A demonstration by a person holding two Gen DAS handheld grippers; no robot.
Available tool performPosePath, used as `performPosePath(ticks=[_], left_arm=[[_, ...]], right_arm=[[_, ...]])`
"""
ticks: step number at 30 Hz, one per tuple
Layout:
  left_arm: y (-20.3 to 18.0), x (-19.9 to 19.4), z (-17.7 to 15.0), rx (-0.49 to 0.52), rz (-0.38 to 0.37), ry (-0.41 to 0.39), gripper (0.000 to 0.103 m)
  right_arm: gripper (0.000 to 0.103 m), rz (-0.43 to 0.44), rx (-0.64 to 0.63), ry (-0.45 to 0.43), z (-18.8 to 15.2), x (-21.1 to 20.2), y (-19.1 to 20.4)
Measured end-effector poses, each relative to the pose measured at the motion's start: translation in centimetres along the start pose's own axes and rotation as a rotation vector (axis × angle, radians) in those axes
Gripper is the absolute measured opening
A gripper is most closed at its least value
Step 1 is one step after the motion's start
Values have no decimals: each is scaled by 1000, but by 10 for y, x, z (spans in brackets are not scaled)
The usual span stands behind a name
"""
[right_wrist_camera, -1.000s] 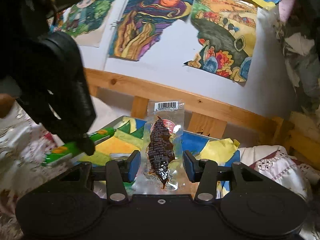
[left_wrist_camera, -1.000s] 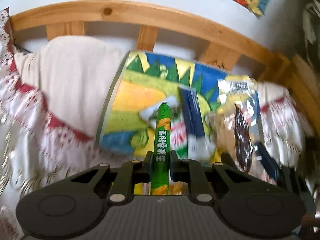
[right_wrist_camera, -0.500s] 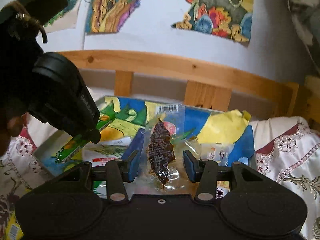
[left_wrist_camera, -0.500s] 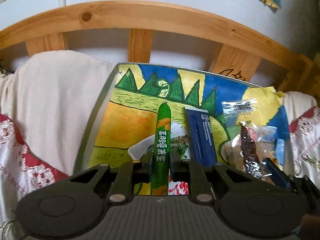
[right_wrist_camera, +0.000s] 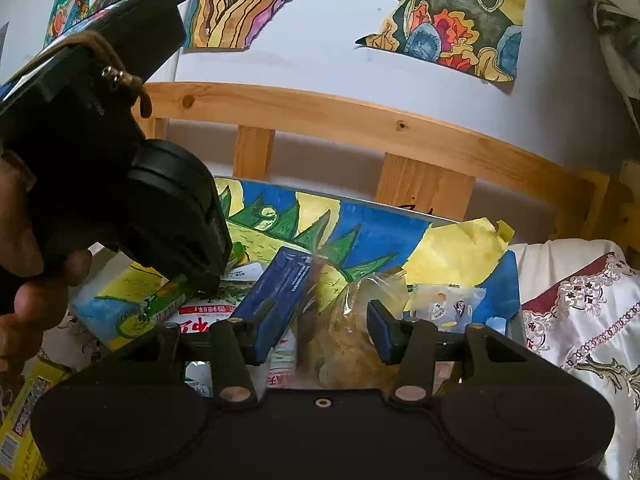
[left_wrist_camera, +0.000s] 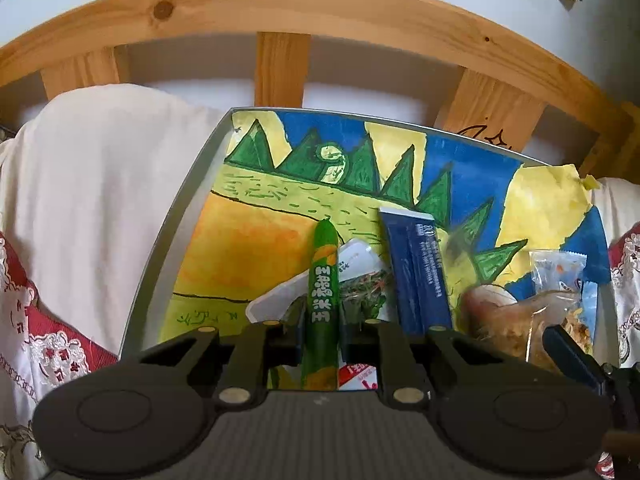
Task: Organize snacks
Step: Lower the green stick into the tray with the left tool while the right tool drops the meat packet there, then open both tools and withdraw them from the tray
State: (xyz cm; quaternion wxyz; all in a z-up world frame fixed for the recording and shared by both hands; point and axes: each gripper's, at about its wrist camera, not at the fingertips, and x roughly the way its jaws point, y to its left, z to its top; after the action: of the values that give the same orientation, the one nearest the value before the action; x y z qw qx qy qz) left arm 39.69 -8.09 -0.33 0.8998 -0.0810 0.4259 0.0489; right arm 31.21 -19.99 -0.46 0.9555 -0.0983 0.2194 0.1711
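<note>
My left hand-held gripper [left_wrist_camera: 322, 338] is clenched on the green corn sausage stick [left_wrist_camera: 323, 280], angled down over the painted tray [left_wrist_camera: 168, 248] so it lands left of the blue packet [left_wrist_camera: 418, 272]. Right of that packet, my right hand-held gripper [right_wrist_camera: 316, 330], jaws just widening, straddles the clear snack bag [right_wrist_camera: 352, 336] without pressing it.

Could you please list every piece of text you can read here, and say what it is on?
"玉米": white characters on the green sausage stick; the rest is unclear.
"中": red, on the white packet.
Blue packet: white print too small to read.
Yellow box: label blurred.
</note>
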Motion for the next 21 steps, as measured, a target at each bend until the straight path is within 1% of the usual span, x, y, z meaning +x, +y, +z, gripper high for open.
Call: performPosePath(ticks=[2,3,4,5,6,7,8,9,10,12,16,17,21], left_arm=[[1,-2,1,-5,-3,-9,20],[1,-4,1,-8,-6,-12,24],[2,-5,1,-12,-11,-15,26],[3,-7,2,-16,-14,-20,33],[4,-9,1,-21,-14,-27,42],[5,-12,1,-26,-12,-34,47],[6,-15,1,-32,-8,-45,59],[8,-19,0,-40,-2,-58,69],[10,-22,0,-49,2,-74,73],[15,-30,-1,-62,11,-102,84],[23,-44,-3,-78,45,-145,94],[25,-48,-3,-79,53,-153,97],[31,-67,-9,-80,74,-196,101]], right_arm=[[56,4,9,1,0,0,-1],[57,3,11,1,0,0,-1],[59,3,12,1,0,-1,-1],[62,3,15,0,0,-1,-1],[64,4,18,3,1,-2,-1],[67,8,24,1,1,-2,-1],[70,11,28,-1,2,-3,-1],[72,12,31,-5,3,-4,-1],[75,12,32,-9,4,-6,0],[79,14,35,-20,5,-9,0],[86,19,46,-42,9,-16,0],[88,20,50,-50,10,-18,0],[96,19,59,-80,15,-29,-1]])
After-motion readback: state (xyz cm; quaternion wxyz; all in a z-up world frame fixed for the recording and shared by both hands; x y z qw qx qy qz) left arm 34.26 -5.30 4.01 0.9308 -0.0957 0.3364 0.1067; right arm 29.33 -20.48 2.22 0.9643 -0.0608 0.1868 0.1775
